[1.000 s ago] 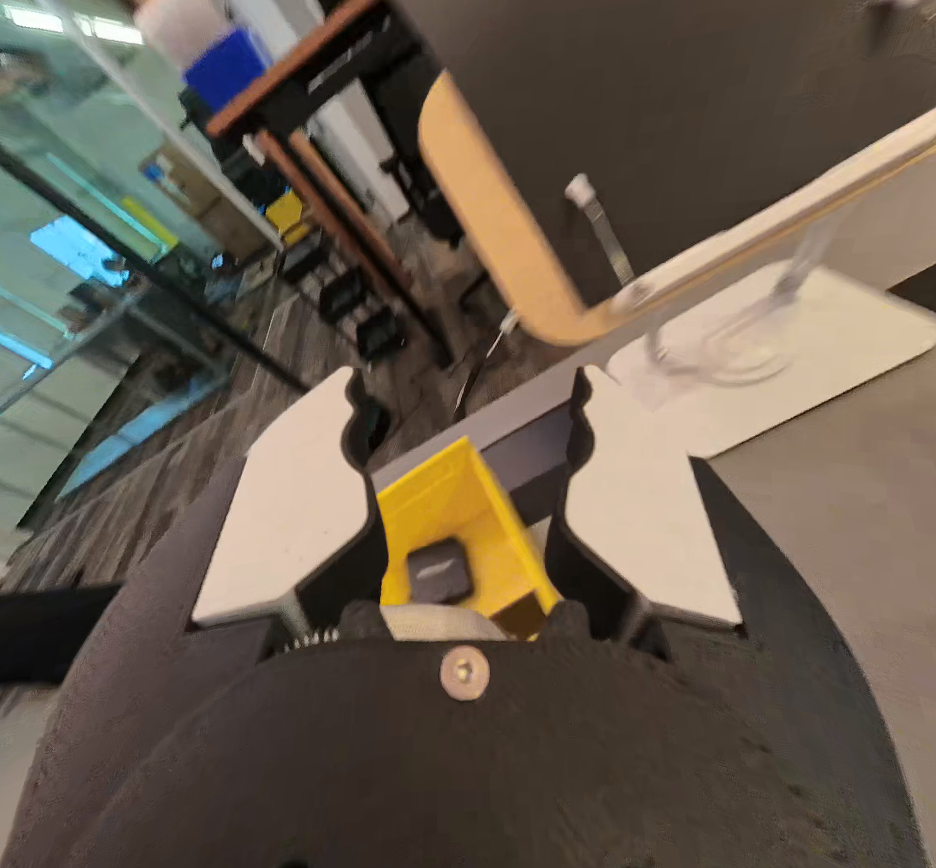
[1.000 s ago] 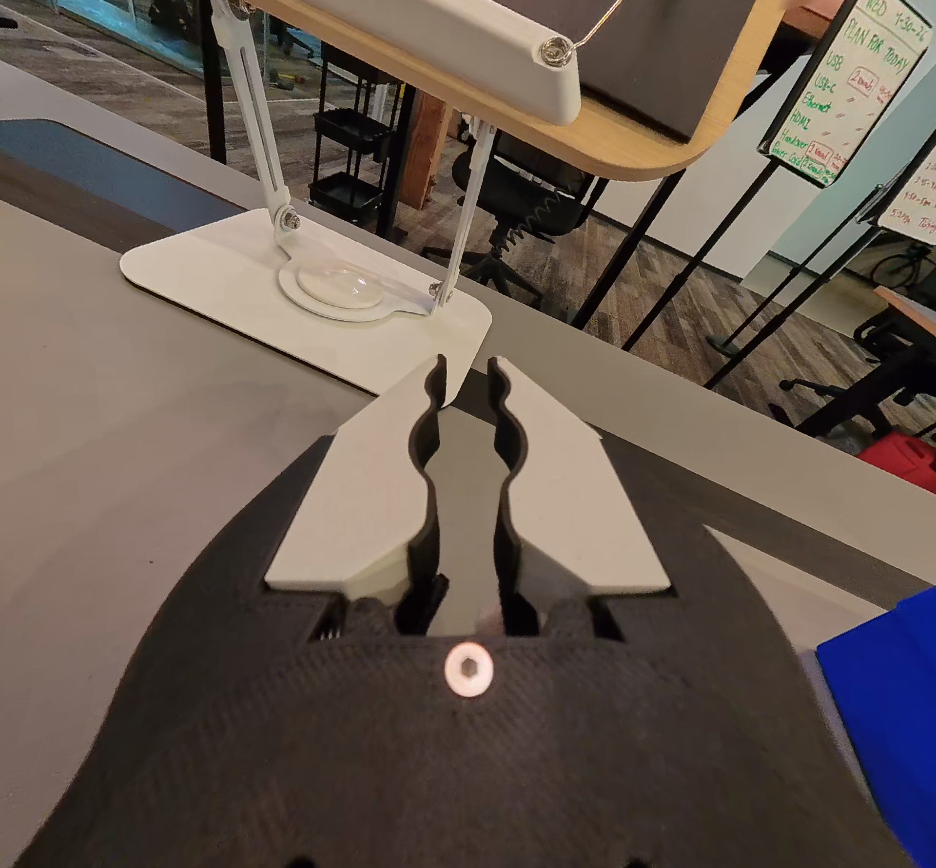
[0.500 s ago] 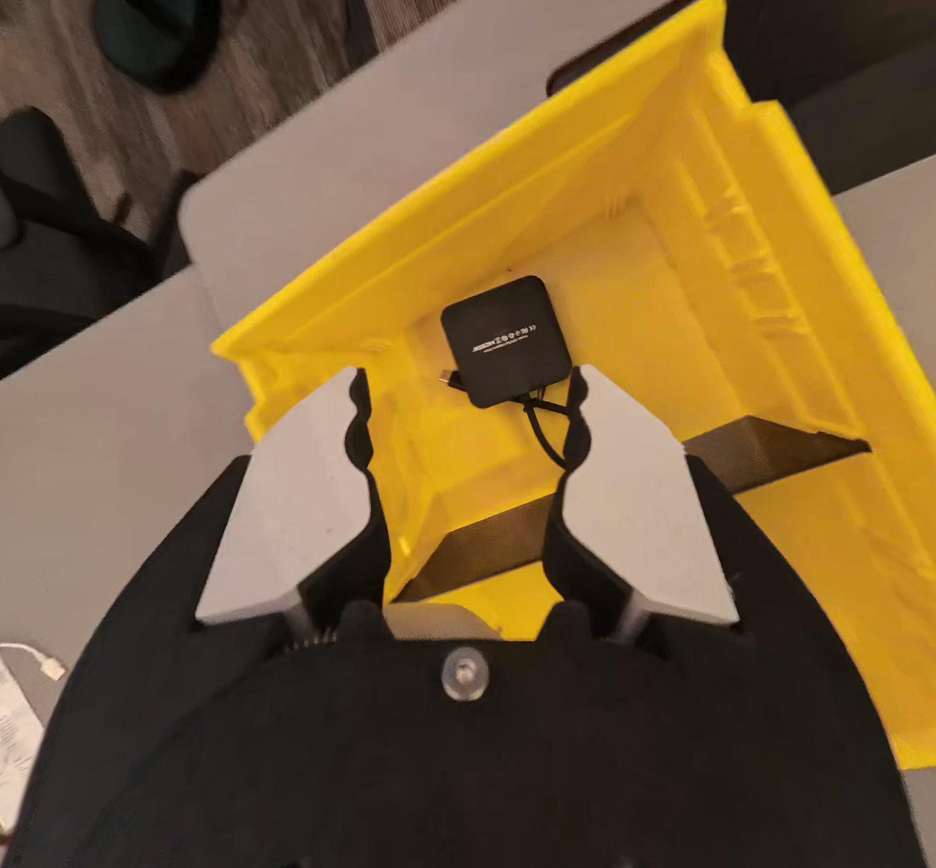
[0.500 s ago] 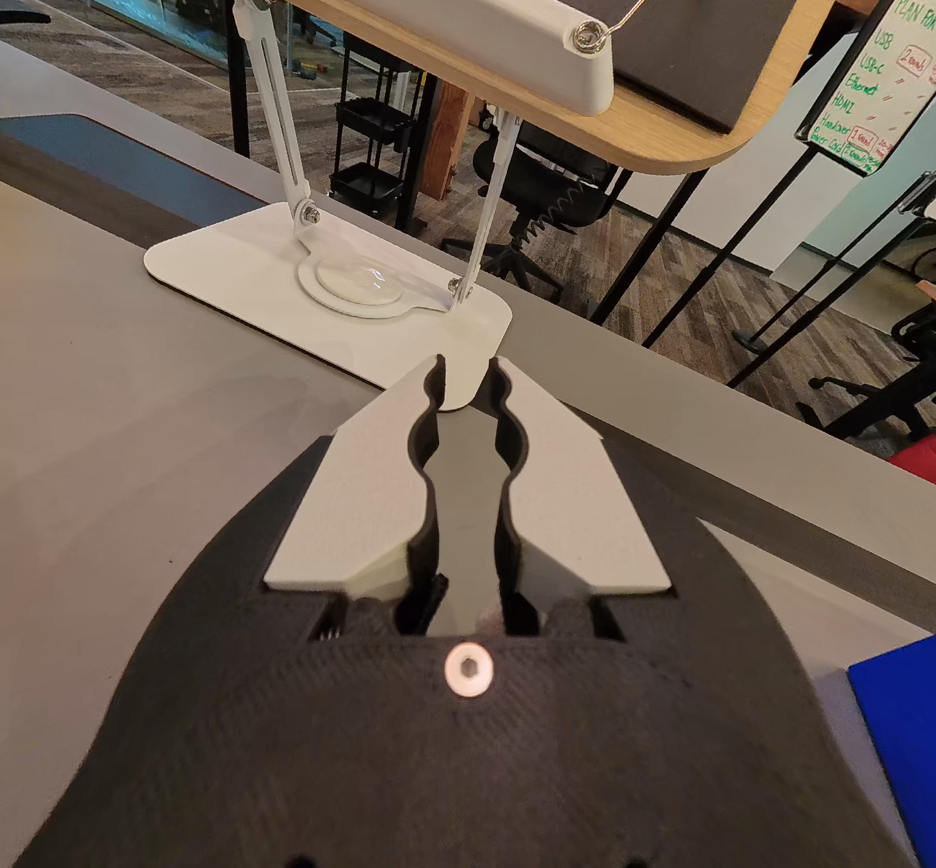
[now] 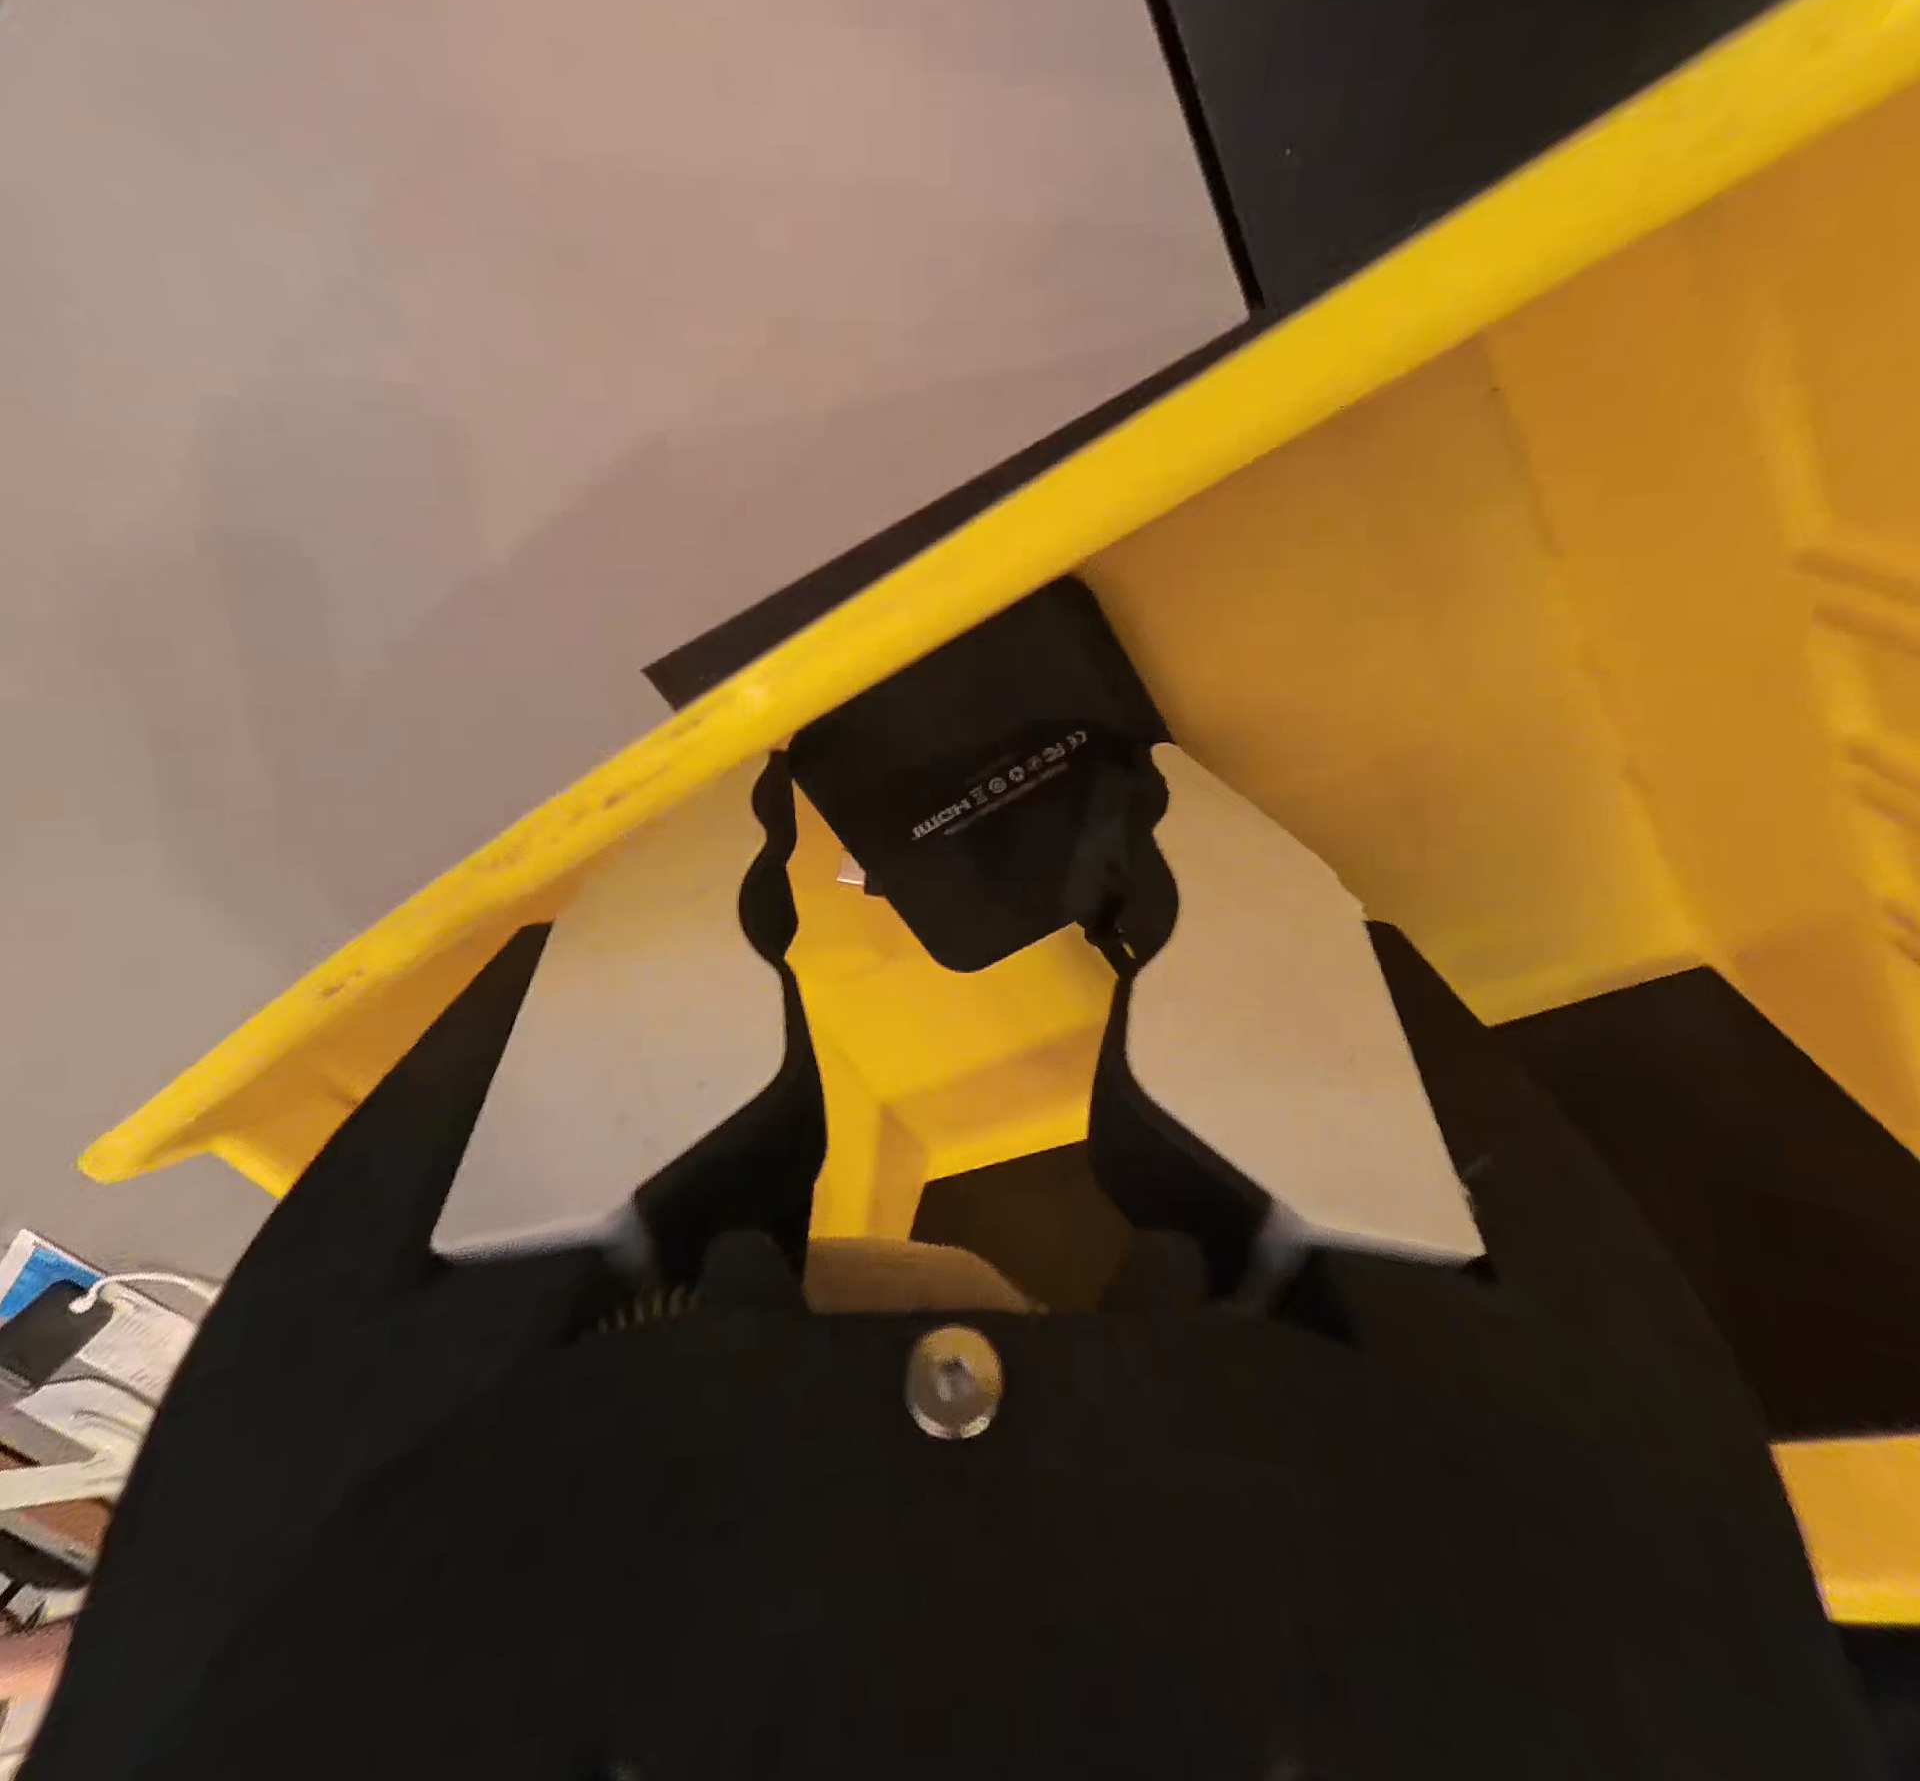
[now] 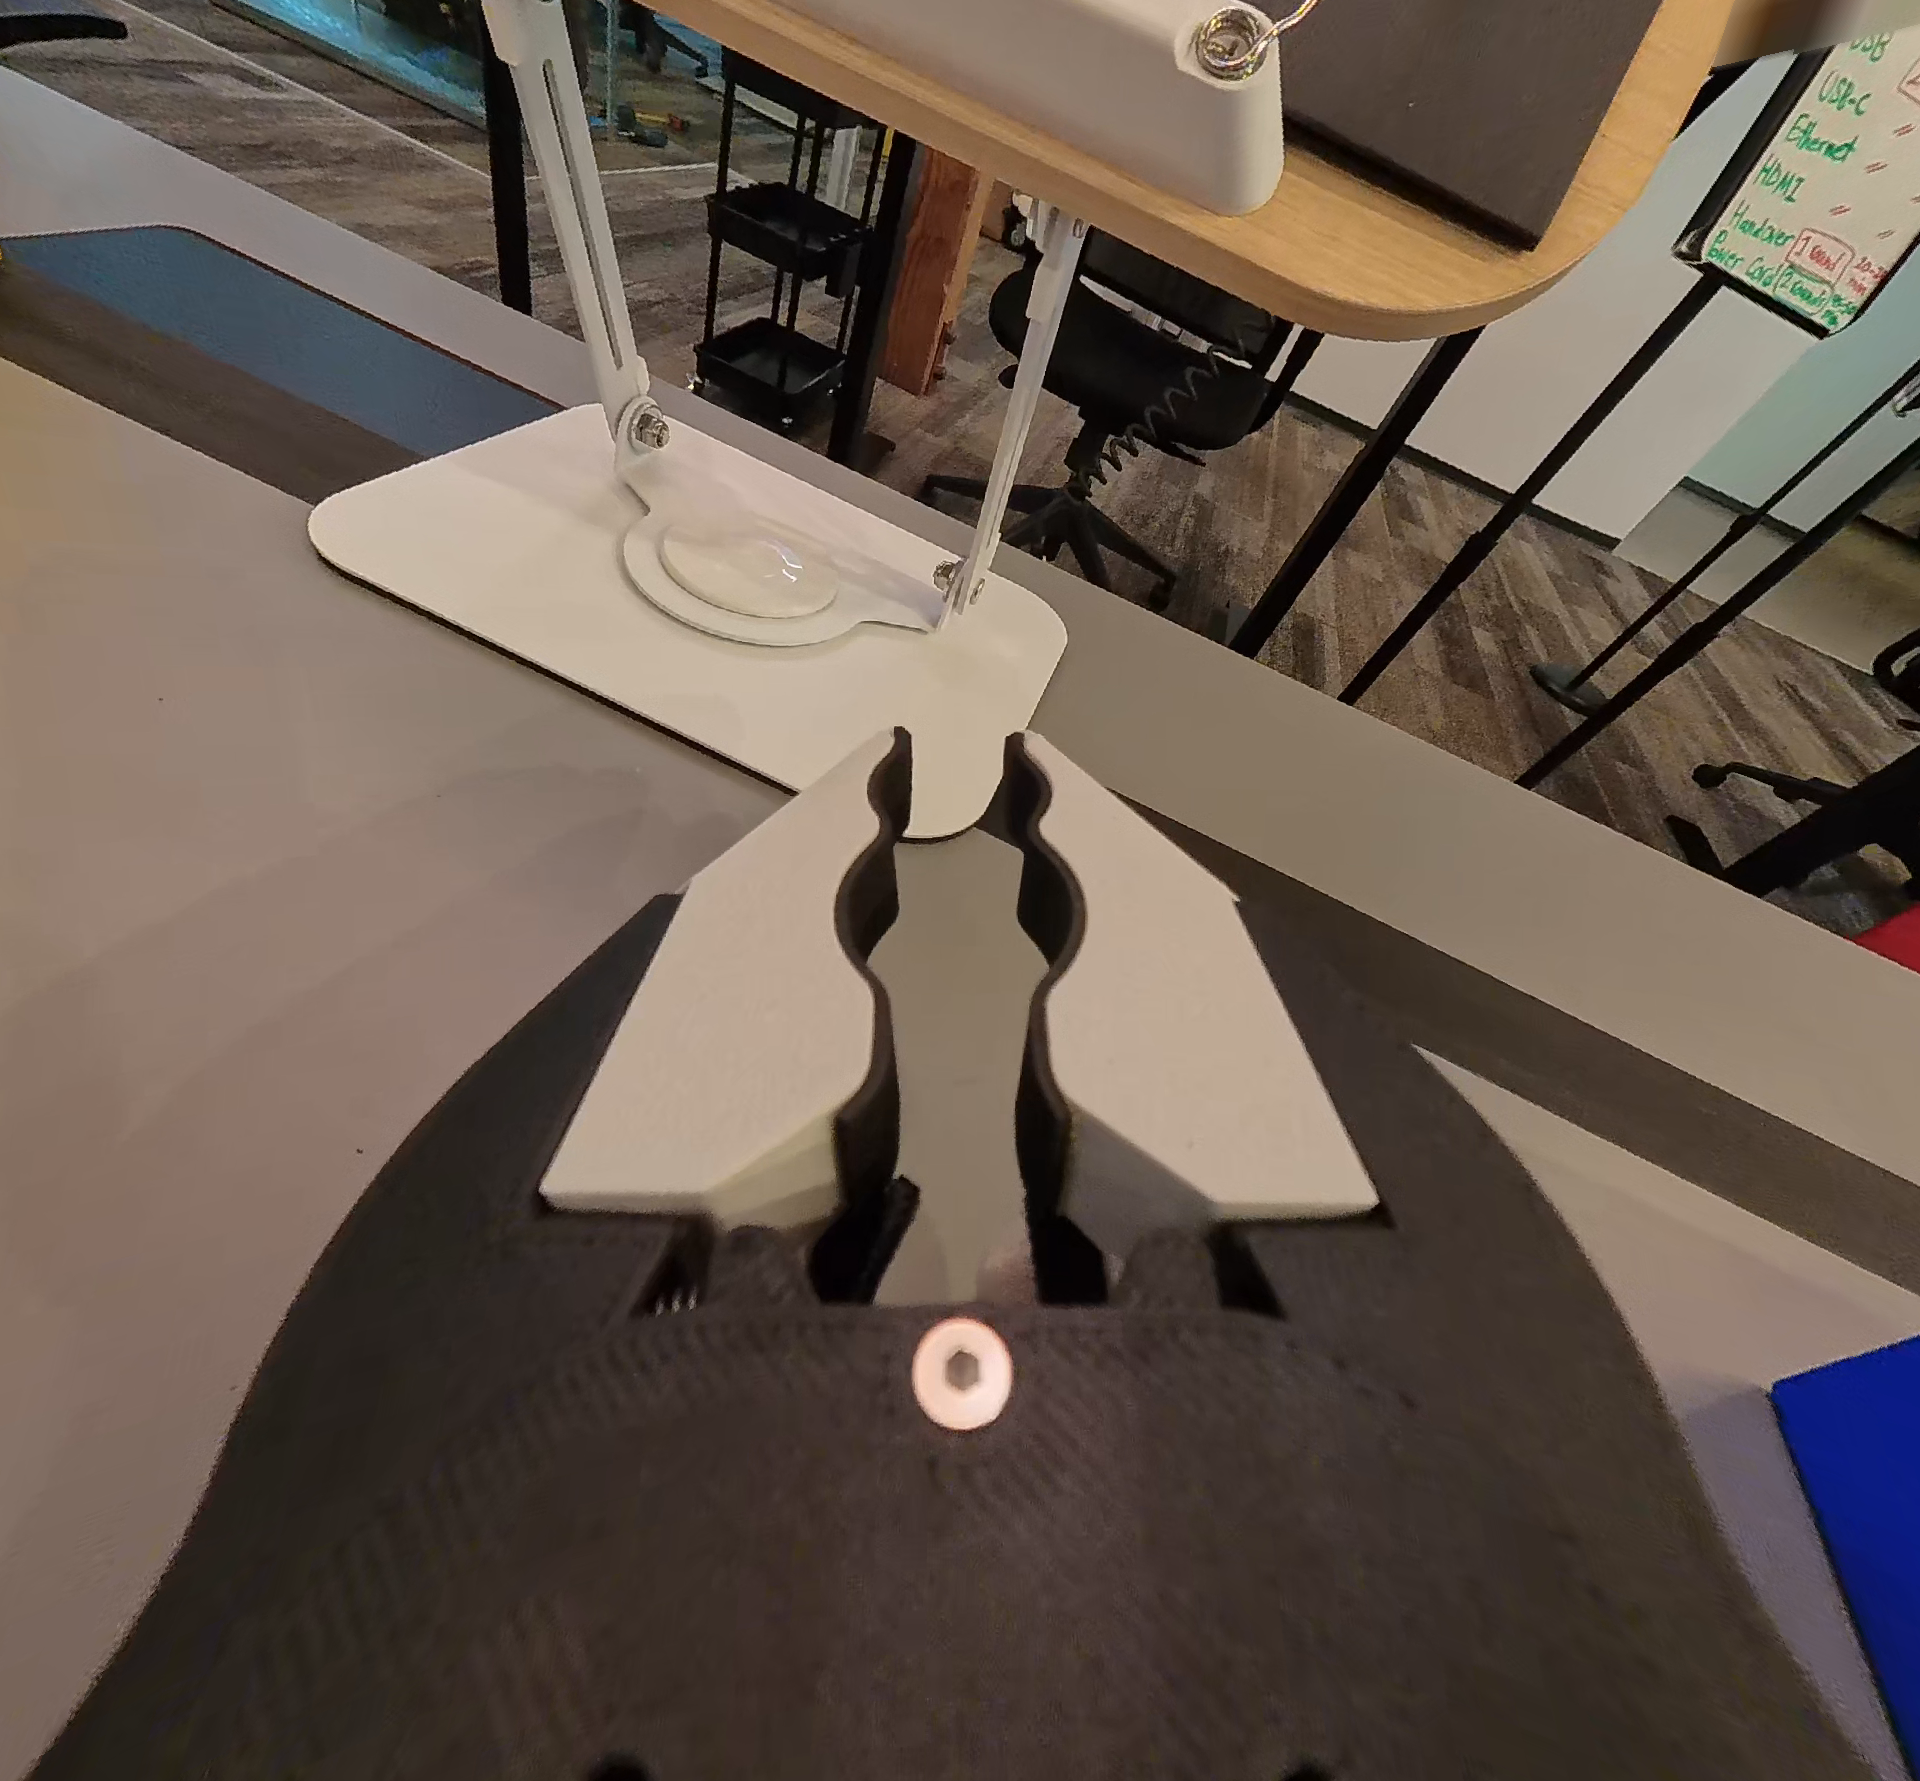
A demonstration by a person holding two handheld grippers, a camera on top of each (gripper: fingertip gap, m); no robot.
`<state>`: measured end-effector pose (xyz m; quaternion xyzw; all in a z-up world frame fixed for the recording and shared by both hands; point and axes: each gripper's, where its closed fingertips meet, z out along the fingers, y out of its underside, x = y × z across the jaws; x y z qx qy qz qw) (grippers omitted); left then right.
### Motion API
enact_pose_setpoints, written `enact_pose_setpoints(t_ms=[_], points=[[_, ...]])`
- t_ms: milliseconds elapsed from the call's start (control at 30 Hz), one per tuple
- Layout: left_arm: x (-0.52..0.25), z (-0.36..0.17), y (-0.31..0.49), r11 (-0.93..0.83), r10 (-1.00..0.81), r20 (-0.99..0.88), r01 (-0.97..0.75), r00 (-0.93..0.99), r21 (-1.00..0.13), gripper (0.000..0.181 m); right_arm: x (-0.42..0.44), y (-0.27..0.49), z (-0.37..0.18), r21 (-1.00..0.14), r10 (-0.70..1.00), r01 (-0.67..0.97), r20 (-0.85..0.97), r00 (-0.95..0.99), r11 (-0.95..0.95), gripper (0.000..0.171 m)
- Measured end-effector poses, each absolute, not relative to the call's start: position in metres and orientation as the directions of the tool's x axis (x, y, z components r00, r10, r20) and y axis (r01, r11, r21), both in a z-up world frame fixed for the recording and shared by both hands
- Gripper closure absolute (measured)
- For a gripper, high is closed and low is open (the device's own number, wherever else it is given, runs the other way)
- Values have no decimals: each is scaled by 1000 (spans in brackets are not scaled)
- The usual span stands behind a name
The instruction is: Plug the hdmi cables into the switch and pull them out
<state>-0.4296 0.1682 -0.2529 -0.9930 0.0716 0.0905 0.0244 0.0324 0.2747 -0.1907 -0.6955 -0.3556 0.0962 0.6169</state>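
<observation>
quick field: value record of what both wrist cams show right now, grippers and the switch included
left gripper: open, fingers reaching into the yellow bin, either side of the switch
switch: small black square box inside the bin, partly hidden under the bin's rim; contact with fingers cannot be told
cable: thin black lead at the switch's edge by the right-hand finger
right gripper: narrow gap between fingers, holding nothing, above the grey table
ahead of right gripper: white stand base on the table
far right: blue object, partly seen
</observation>
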Motion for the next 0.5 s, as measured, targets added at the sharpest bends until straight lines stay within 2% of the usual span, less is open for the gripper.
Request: enact_pose_setpoints(t_ms=[100,167,200,267,367,433,500], points=[[-427,-254,170,-988,-127,-140,-137,982,-66,124,33,275,-191,-928,615,372,301,729,13,156],[-432,-249,174,-985,-102,-153,-121,983,-125,150,33,275,-190,-930,615,368,297,731,11,156],[-430,-246,175,-982,-91,-133,-111,987,-154,153,33,275,-190,-930,615,366,295,731,11,156],[-426,-242,176,-978,-59,-98,-78,993,-195,114,33,275,-190,-930,616,367,295,731,10,156],[-419,-249,168,-983,-90,-109,-106,990,-151,83,31,275,-191,-931,621,365,291,728,8,155],[-418,-260,162,-987,-125,-144,-138,982,-81,77,30,274,-191,-928,622,372,297,724,11,155],[-415,-270,159,-988,-152,-153,-156,976,-17,85,30,274,-191,-928,622,372,299,724,13,155]])
